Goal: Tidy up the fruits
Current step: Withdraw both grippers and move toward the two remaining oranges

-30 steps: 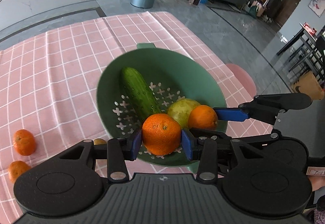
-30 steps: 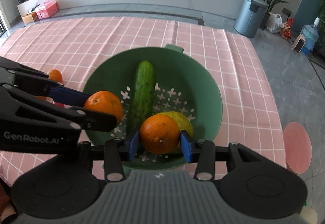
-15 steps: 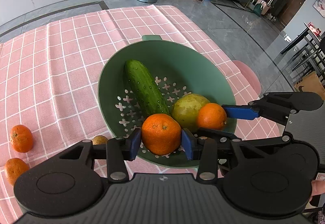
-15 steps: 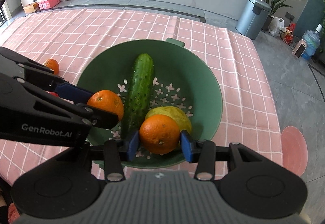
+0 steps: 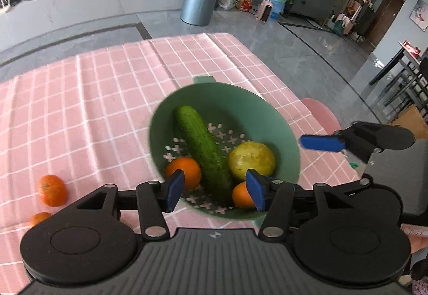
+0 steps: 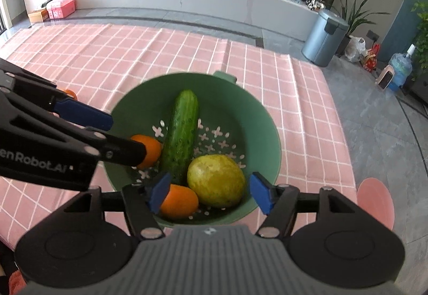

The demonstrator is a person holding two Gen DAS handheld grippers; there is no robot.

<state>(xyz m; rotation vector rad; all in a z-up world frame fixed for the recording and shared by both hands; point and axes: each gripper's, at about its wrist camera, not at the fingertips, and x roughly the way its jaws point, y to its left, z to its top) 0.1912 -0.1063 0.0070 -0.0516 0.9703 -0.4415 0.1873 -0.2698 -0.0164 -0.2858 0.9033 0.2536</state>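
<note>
Both wrist views look down into a green colander (image 5: pixel 290 134) standing on a pink checked tablecloth (image 5: pixel 107 97).

Left gripper (image 5: pixel 215 189): jaws opening, nothing pressed between the pads. An orange (image 5: pixel 187 170) lies in the colander just behind the left pad, at lower centre of the left wrist view, resting against the cucumber (image 5: pixel 203 153). It appears to have been let go there, so that the sloping wall and the cucumber keep it from rolling.

Right gripper (image 6: pixel 210 194): jaws likewise opening, and free of any fruit. A second orange (image 6: pixel 179 201) sits at the near wall of the colander, partly behind the left pad, beside a yellow-green pear (image 6: pixel 216 180), in the lower centre of the right wrist view.

Contents: the cucumber lies lengthwise up the middle and divides the two oranges; the perforated floor shows between the items.

Still outside: two more oranges (image 5: pixel 52 189) lie on the cloth at lower left of the left wrist view, well apart from the colander. By that count the sorting looks unfinished.
</note>
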